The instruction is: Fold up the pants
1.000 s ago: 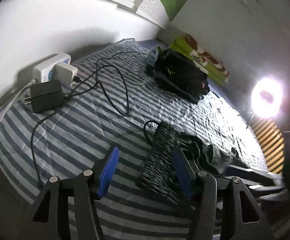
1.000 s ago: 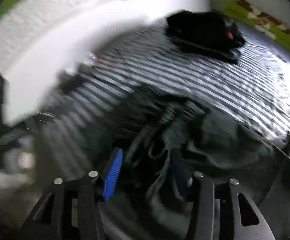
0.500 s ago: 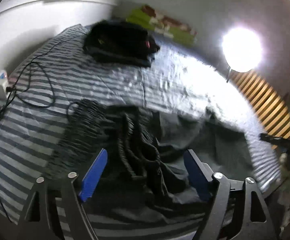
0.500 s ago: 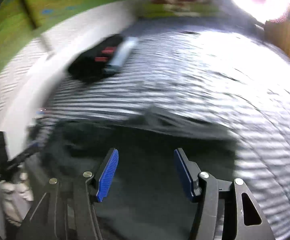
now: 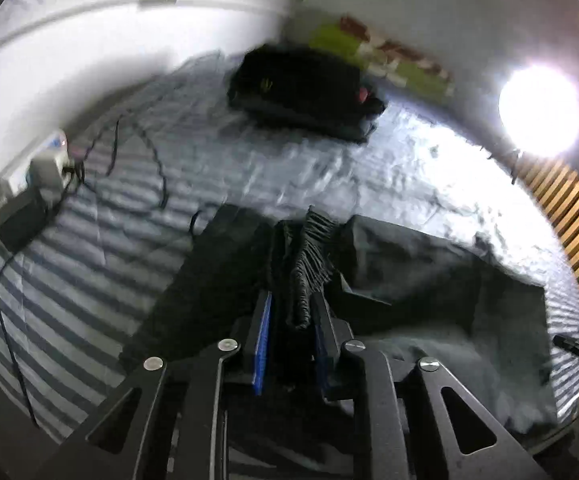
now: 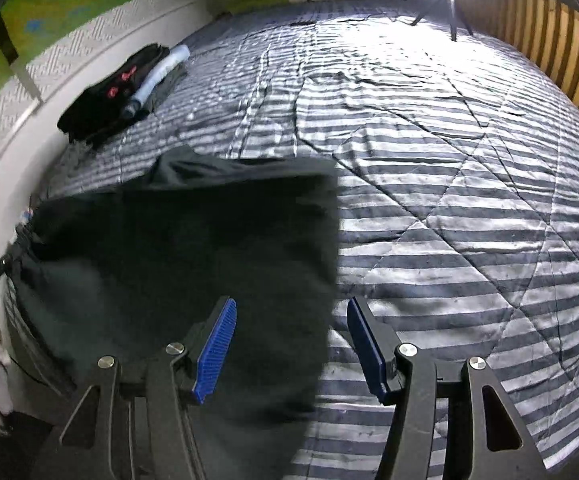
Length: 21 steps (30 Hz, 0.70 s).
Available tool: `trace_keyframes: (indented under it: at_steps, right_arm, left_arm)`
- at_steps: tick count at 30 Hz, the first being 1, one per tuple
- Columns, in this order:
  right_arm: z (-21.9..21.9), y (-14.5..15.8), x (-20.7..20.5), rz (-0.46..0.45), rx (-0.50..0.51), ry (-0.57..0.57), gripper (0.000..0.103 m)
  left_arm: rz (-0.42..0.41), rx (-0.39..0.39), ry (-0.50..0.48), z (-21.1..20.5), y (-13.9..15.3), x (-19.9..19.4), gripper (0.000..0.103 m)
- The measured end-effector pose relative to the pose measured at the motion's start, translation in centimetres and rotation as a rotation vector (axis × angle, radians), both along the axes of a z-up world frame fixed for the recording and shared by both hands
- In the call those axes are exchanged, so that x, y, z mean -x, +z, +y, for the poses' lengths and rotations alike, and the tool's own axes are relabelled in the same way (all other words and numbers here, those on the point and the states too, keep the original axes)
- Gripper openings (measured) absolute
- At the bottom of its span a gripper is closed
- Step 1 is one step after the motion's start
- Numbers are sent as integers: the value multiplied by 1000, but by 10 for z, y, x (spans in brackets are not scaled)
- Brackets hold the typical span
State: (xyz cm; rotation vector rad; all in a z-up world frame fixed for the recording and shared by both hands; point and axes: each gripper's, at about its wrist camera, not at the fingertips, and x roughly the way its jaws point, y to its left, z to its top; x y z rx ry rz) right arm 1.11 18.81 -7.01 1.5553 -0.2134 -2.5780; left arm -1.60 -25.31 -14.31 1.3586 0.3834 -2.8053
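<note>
1. Here the left gripper (image 5: 291, 336) is closing its fingers (image 5: 262, 344) on the gathered waistband (image 5: 309, 264) of the dark pants (image 5: 429, 276).
2. The right gripper (image 6: 289, 344) holds its fingers (image 6: 215, 354) spread above the hem end of the pants (image 6: 193, 248), pinching nothing.
3. The pants lie flat on the striped bed (image 6: 449, 200).
4. Folded clothes (image 5: 305, 88) sit near the wall, well apart.

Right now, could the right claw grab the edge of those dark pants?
Probably yes. The right claw hangs open over the dark pants, whose side edge runs between its fingers with nothing lying on it.
</note>
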Motion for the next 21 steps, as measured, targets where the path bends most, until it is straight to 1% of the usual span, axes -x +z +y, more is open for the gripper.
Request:
trace_keyframes:
  at_steps: [1,2,3,4,6,7,8,9,10,11,12,14,15,17,18,19,20,21]
  right_arm:
    - [-1,-1,1,2,-5,4,54]
    - [-1,1,2,13,-9,4,54]
    - [-1,6,3,32,-3,5,54]
    - [-1,10,6,46,5,5,54]
    - [0,20,12,86,39,16,54]
    - [-1,24,16,102,47,28,54]
    - [-2,28,22,120,49,41,54]
    - [-6,29,31,128,41,62,54]
    - [-9,27,40,123,43,84,54]
    - [-13,21,53,97,61,115,54]
    - [-15,16,61,82,59,120,54]
    - [-17,0,82,53,7,103,54]
    - [-16,-8,91,42,-15,96,54]
    - [-12,-23,106,24,-83,68,54]
    - [-9,-29,111,17,-101,60,54]
    - [-6,-34,116,8,-115,53,54]
    - [-3,-34,117,9,-117,50,54]
    - [2,-31,117,16,-121,40,53]
  left_arm:
    - [-24,5,-12,2,-4,1,33]
    - [-38,19,-14,3,-5,-2,51]
    - [-32,35,-6,5,-2,-4,65]
    - [-4,52,-1,6,5,-9,67]
    - [76,100,32,9,26,-19,68]
    - [115,106,37,11,35,-22,68]
    - [163,105,22,16,45,-24,68]
    - [198,102,-19,25,52,-23,68]
    - [197,93,-65,35,53,-18,68]
    - [181,82,-110,44,50,-11,68]
    - [158,65,-144,52,42,-2,68]
    - [95,51,-176,64,24,17,68]
    - [61,68,-186,71,14,28,68]
    - [15,125,-180,79,-1,47,68]
    - [-7,161,-162,80,-10,57,68]
    - [-25,176,-152,79,-16,64,67]
    - [-38,169,-142,77,-21,70,64]
    - [-34,154,-133,76,-20,71,64]
